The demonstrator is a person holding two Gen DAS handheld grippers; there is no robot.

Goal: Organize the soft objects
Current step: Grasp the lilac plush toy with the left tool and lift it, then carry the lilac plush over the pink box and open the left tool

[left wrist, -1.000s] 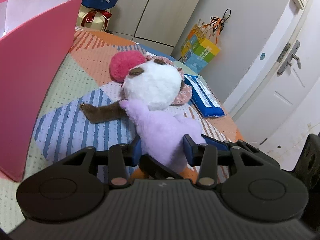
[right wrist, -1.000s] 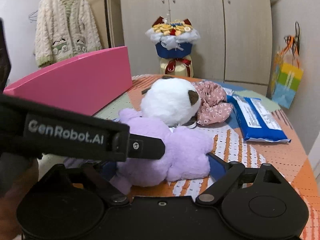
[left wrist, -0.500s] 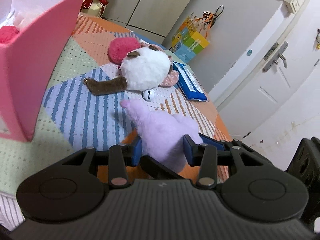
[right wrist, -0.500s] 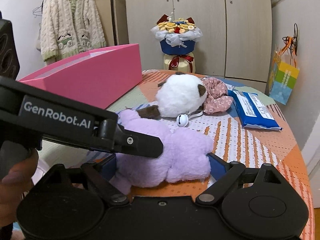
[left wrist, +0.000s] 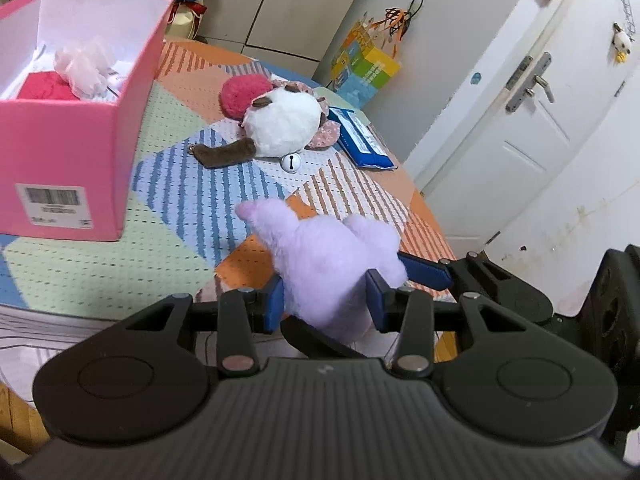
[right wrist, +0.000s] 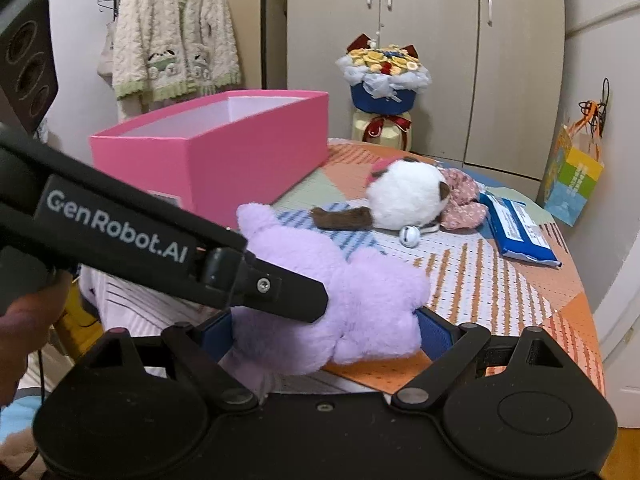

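Note:
A purple plush toy point(left wrist: 320, 256) is held by both grippers above the table's near edge. My left gripper point(left wrist: 326, 298) is shut on one end of it. My right gripper point(right wrist: 324, 330) is shut on the same purple plush point(right wrist: 360, 296), its blue pads pressing both sides. The left gripper's black arm point(right wrist: 160, 248) crosses the right wrist view. A white plush with brown ears, a pink pom and a bell point(left wrist: 280, 122) lies on the table. An open pink box point(left wrist: 72, 128) stands at the left, with red and pale soft things inside.
A blue wipes pack point(left wrist: 362, 138) lies beside the white plush. A patterned cloth covers the table point(left wrist: 168, 208). A flower bouquet point(right wrist: 382, 80) stands behind the table, a coloured gift bag point(right wrist: 572, 176) to the right. Wardrobe and door lie beyond.
Both grippers have lifted the purple plush up and back, away from the white plush. The pink box's inside has come into the left wrist view.

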